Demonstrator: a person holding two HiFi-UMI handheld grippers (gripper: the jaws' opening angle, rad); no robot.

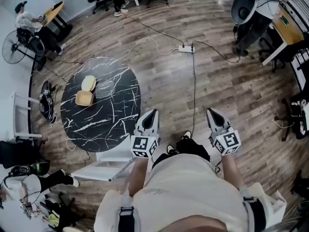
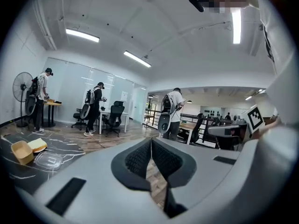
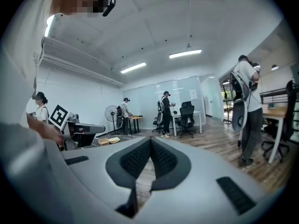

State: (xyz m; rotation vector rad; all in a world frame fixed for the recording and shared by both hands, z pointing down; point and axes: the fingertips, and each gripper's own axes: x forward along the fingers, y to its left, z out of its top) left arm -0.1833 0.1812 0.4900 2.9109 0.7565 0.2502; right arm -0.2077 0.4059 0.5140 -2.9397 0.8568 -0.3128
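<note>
Takeout box (image 1: pixel 83 98) isn't in my fingers: left gripper (image 1: pixel 152 111) and right gripper (image 1: pixel 211 111) are both pinched closed on nothing, near my body. The box is far left on the round marble table (image 1: pixel 108 122), beside a clear container (image 1: pixel 105 88). Approach stage, I reckon. Next needs stepping closer, jaws opened.

Open wood floor (image 1: pixel 166 83) right of round table (image 1: pixel 112 116)

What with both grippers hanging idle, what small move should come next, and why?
Probably swing the left gripper toward the tan box on the black table, opening its jaws: both grippers are shut and empty, and the right gripper is farther off.
</note>
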